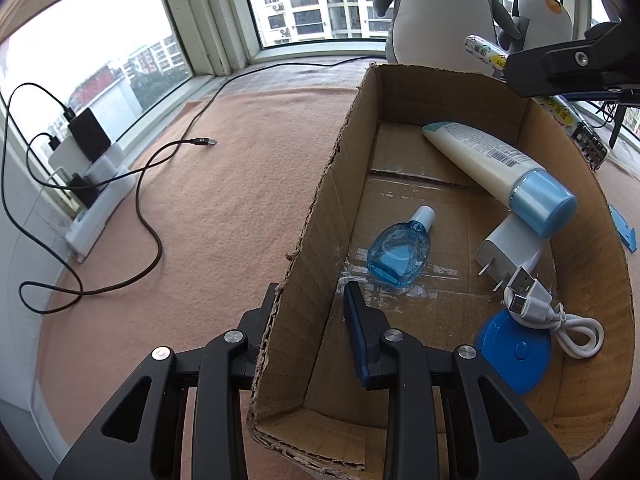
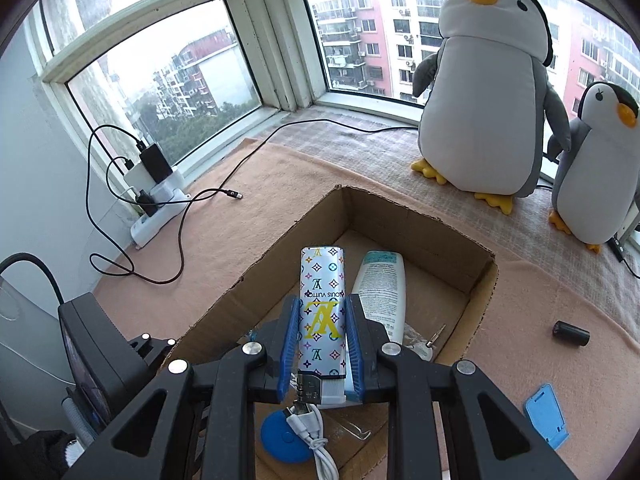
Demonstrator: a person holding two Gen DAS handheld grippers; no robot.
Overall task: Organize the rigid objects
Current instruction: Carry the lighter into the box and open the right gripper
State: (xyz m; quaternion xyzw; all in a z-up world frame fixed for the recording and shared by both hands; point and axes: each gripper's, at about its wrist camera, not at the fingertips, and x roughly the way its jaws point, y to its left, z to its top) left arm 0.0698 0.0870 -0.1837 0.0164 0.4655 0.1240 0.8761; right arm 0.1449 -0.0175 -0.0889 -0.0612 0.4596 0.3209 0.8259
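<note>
My right gripper (image 2: 323, 300) is shut on a white lighter (image 2: 322, 312) with a coloured monogram pattern, held above the open cardboard box (image 2: 486, 280). In the left wrist view the lighter (image 1: 484, 50) hangs over the box's far right corner. My left gripper (image 1: 310, 292) is open and straddles the left wall of the box (image 1: 320, 200), one finger outside and the blue-padded finger (image 1: 356, 320) inside. Lying in the box are a cream tube with a blue cap (image 1: 500, 168), a small blue bottle (image 1: 398, 252), a white charger plug (image 1: 508, 248), a white USB cable (image 1: 560, 320) and a blue disc (image 1: 516, 348).
Two plush penguins (image 2: 480, 112) (image 2: 596, 168) stand by the window behind the box. A power strip with chargers (image 2: 156, 208) and a black cable (image 1: 152, 232) lie on the left of the pink mat. A black cylinder (image 2: 571, 333) and a blue stand (image 2: 546, 416) lie right of the box.
</note>
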